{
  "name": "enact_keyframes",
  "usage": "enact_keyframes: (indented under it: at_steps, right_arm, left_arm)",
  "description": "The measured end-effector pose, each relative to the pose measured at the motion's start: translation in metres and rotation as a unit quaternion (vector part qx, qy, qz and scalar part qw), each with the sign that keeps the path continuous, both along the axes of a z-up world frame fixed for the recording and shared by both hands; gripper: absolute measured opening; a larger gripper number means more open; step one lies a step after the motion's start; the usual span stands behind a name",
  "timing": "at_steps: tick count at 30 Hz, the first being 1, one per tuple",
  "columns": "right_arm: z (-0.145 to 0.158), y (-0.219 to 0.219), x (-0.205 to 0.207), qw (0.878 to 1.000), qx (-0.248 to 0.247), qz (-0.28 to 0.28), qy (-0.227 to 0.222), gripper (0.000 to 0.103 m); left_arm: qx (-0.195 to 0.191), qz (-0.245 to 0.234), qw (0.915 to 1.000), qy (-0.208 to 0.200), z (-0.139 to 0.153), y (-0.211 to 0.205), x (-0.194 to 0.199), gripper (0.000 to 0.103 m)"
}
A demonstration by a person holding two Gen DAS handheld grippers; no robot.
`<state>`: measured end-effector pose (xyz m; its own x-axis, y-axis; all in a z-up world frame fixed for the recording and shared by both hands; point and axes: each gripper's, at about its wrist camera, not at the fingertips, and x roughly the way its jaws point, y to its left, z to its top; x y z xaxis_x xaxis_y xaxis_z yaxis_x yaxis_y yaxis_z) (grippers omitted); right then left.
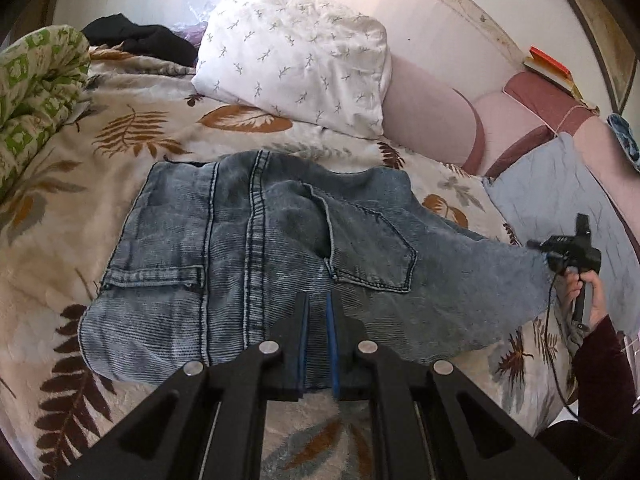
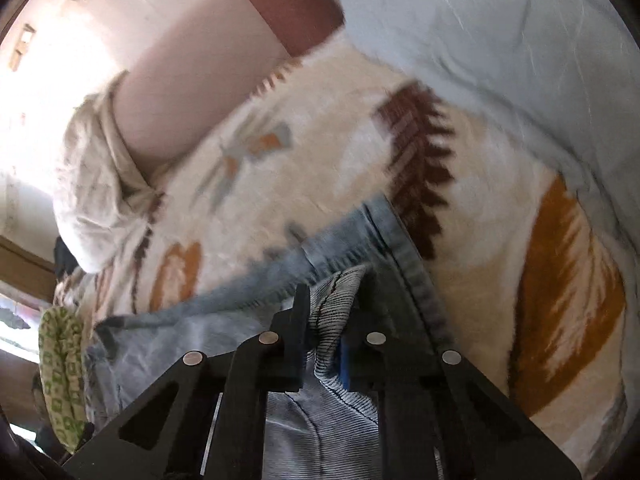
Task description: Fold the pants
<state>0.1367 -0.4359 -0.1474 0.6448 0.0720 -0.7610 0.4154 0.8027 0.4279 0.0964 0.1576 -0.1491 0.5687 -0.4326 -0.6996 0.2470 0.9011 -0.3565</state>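
Observation:
Faded blue jeans lie folded on the leaf-patterned bedspread, back pockets up. My left gripper rests on the near edge of the jeans with its jaws close together around a fold of denim. My right gripper shows at the right in the left wrist view, holding the lifted right corner of the jeans. In the right wrist view my right gripper is shut on a bunch of denim, with the hem trailing over the bedspread.
A white patterned pillow lies behind the jeans. A green-and-white quilt is at the left, dark clothes at the back. A pale blue pillow and pink headboard cushions are at the right.

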Motion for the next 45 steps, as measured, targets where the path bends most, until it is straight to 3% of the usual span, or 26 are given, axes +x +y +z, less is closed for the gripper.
enact_keyframes:
  at_steps: [3,5,9,13,14,17,19,22,24,26,28,33,39,42,45]
  right_arm:
    - [0.019,0.001,0.001,0.998,-0.015,-0.012,-0.065,0.009]
    - [0.022,-0.001,0.003,0.996,-0.028,-0.025,-0.086,0.009]
    - [0.003,-0.015,0.007,0.995,-0.039,-0.065,-0.065,0.009]
    - [-0.033,-0.032,0.011,0.991,-0.077,-0.105,0.026,0.015]
    - [-0.036,-0.036,0.007,0.991,-0.069,-0.112,0.029,0.028]
    - [-0.014,-0.03,-0.009,0.99,-0.081,-0.113,0.0,0.029]
    - [0.011,-0.006,-0.02,0.99,-0.115,-0.082,-0.024,0.03]
    - [0.026,0.049,-0.031,0.991,-0.125,0.02,-0.036,0.037]
    - [0.02,0.094,-0.038,0.989,-0.12,0.082,-0.028,0.045]
    - [0.003,0.135,-0.041,0.985,-0.101,0.139,-0.007,0.045]
    - [-0.017,0.179,-0.035,0.974,-0.125,0.187,0.035,0.045]
    - [-0.053,0.223,-0.032,0.957,-0.16,0.221,0.102,0.045]
    - [-0.051,0.221,-0.035,0.957,-0.152,0.215,0.122,0.046]
    - [-0.037,0.224,-0.033,0.957,-0.154,0.221,0.107,0.046]
    - [-0.004,0.235,-0.027,0.959,-0.129,0.248,0.041,0.046]
  left_arm:
    - [0.002,0.009,0.9999,0.003,-0.003,-0.002,0.001,0.012]
    - [0.007,0.013,0.9999,0.003,-0.004,-0.005,0.0,0.014]
    - [0.012,0.019,0.9997,-0.001,-0.008,-0.011,-0.001,0.025]
    - [0.039,0.019,0.999,-0.006,-0.011,-0.023,-0.001,0.033]
    - [0.044,0.018,0.9988,-0.009,-0.011,-0.025,-0.002,0.036]
    - [0.04,0.02,0.9989,-0.013,-0.004,-0.028,-0.006,0.039]
    - [0.026,0.023,0.9992,-0.019,0.002,-0.027,-0.007,0.039]
    - [0.018,0.018,0.9994,-0.025,0.006,-0.034,-0.009,0.044]
    - [0.025,0.016,0.9992,-0.027,0.005,-0.042,-0.01,0.044]
    - [0.041,0.016,0.9987,-0.025,-0.001,-0.047,-0.011,0.044]
    - [0.062,0.02,0.9978,-0.013,-0.01,-0.049,-0.011,0.044]
    - [0.097,0.007,0.9953,-0.006,-0.023,-0.051,-0.018,0.044]
    - [0.112,0.004,0.9934,-0.024,-0.022,-0.052,-0.026,0.045]
    - [0.095,-0.007,0.9932,-0.067,-0.003,-0.059,-0.034,0.045]
    - [0.089,-0.024,0.9906,-0.101,0.009,-0.071,-0.035,0.049]
